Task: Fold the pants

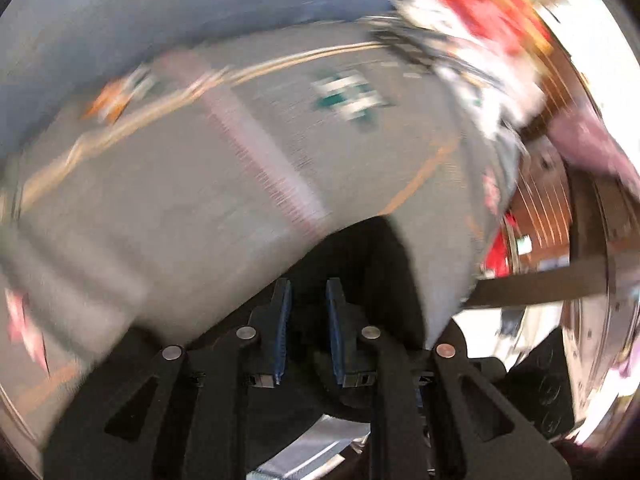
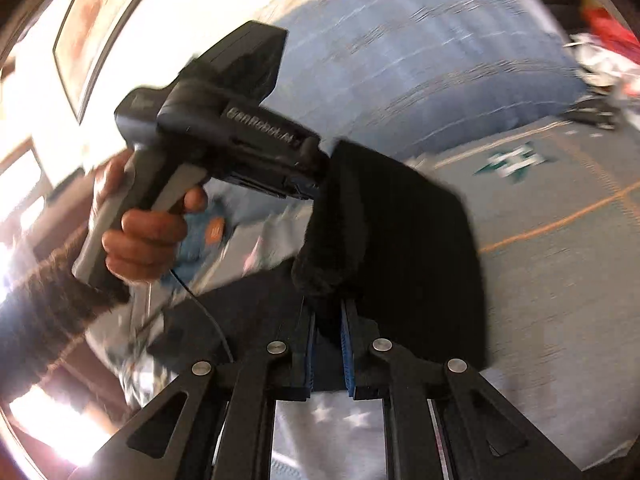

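Pants (image 2: 400, 240), black and soft-looking, hang lifted between your two grippers above the bed, so you are mid-fold, not finished.

Start at the left of the right wrist view: your left hand (image 2: 144, 236) grips the handle of the left gripper (image 2: 316, 180), whose nose is buried in the top edge of the dark cloth. The left wrist view shows the same gripper (image 1: 307, 300) with its blue pads (image 1: 282, 320) drawn close and black fabric filling the narrow gap, so its jaws look clamped on the pants, though blur keeps the contact from being crisp.

Moving right, the right gripper (image 2: 329, 320) has its blue pads (image 2: 347, 344) nearly together with a fold of the black cloth pinched between them: clamped as well. The garment drapes from these two holds as a doubled panel, its lower part lying dark over the bed at the bottom left.

Further right lies the grey bedspread (image 2: 560, 240) with an orange line and a green-and-white motif, and behind it a blue pillow (image 2: 400, 60). Loose red and white clothing (image 2: 600, 40) sits at the far corner.

By my reading, you have grasped and raised an edge; the carry-over, laying flat, and any further folds are left. Both views are heavily smeared, so how many folds exist already cannot be told.
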A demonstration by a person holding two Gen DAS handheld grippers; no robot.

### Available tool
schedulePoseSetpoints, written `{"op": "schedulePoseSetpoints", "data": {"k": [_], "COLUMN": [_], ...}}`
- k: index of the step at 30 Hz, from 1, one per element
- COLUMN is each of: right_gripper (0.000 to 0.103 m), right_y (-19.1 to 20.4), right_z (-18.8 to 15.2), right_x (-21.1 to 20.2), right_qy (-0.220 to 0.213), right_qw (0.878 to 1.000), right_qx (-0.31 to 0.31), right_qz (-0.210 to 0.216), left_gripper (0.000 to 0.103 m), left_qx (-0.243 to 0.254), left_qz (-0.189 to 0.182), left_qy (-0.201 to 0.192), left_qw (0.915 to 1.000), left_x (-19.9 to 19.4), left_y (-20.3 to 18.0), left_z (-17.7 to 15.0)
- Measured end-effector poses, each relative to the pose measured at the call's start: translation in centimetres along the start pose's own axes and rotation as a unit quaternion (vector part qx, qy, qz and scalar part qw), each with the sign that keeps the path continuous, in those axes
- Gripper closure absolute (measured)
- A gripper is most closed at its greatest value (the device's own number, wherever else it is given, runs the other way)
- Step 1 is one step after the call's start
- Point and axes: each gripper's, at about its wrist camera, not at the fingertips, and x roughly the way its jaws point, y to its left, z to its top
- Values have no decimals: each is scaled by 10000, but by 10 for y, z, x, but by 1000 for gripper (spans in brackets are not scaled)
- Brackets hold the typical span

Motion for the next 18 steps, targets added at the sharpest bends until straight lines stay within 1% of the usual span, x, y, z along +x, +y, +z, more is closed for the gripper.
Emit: {"op": "schedulePoseSetpoints", "data": {"k": [1,3,4,6,7,8,10,11,12,13,14,15,16,17,18], "right_gripper": [92,87,85,84,79,67,53,53,53,52,50,48,45,45,45], "right_y": [3,6,5,5,6,6,10,11,12,11,9,5,-1,-6,-11], "right_z": [-2,-8,-11,-13,-11,-6,-2,2,6,7,9,16,20,22,25], "right_x": [11,31,41,47,44,41,27,18,5,-7,-18,-25,-31,-33,-33], "right_qy": [136,451,658,831,808,818,871,837,760,669,508,321,177,112,104], "right_qw": [9999,9989,9978,9965,9967,9966,9961,9964,9964,9967,9976,9988,9996,9999,9998], "right_qx": [-12,54,96,107,84,51,-5,-20,-34,-28,-17,3,41,75,139], "right_qz": [34,88,77,68,82,95,113,165,368,459,464,374,223,102,-14], "left_gripper": [88,88,88,88,88,88,87,86,85,85,84,84,81,68,59], "left_qx": [-265,-603,-776,-1064,-1227,-1357,-1592,-1644,-1653,-1643,-1622,-1606,-1570,-1502,-1432], "left_qz": [71,170,170,-82,-187,-308,-526,-546,-543,-582,-703,-830,-1006,-1140,-1168], "left_qy": [76,139,111,14,-65,-137,-285,-362,-450,-536,-598,-628,-656,-670,-677], "left_qw": [9996,9979,9968,9943,9923,9902,9854,9842,9837,9832,9824,9815,9803,9798,9804], "left_x": [6,13,13,8,2,-3,-14,-20,-25,-32,-37,-38,-40,-41,-40], "left_y": [15,36,45,55,61,65,71,72,70,67,62,58,51,42,36], "left_z": [-6,-16,-21,-27,-29,-31,-36,-39,-41,-44,-47,-48,-49,-48,-47]}}
